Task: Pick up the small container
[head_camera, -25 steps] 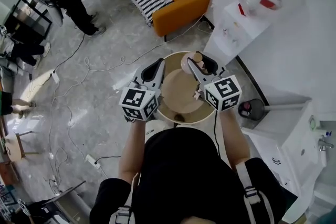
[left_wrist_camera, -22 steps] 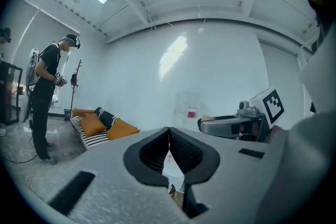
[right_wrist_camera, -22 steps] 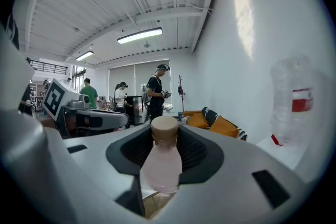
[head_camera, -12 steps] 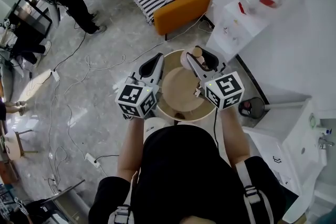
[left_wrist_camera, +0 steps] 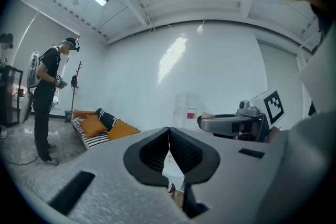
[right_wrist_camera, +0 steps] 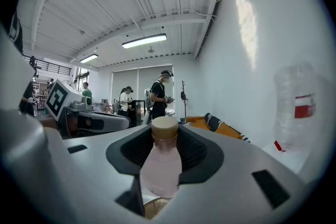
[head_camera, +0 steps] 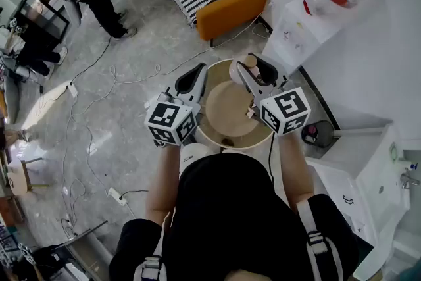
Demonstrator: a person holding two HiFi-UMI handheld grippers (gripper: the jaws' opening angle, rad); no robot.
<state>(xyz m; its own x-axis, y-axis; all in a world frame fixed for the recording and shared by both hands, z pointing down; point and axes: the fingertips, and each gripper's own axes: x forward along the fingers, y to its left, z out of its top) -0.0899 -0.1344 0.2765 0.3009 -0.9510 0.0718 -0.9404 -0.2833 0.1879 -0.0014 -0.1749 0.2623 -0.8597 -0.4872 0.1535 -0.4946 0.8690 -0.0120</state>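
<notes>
Pink small container (right_wrist_camera: 160,162), gripped by right claw (right_wrist_camera: 164,140)

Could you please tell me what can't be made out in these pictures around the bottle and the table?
- Base of the bottle: in the right gripper view it is hidden behind the gripper's own body; in the head view the right gripper covers all but the cap.
- Whether it clears the table: no view shows this.
- Dark item at the table's near edge: head view, too small to name.

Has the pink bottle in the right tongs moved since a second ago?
Yes, slightly: the pink bottle now sits nearer the round table's far rim.
</notes>
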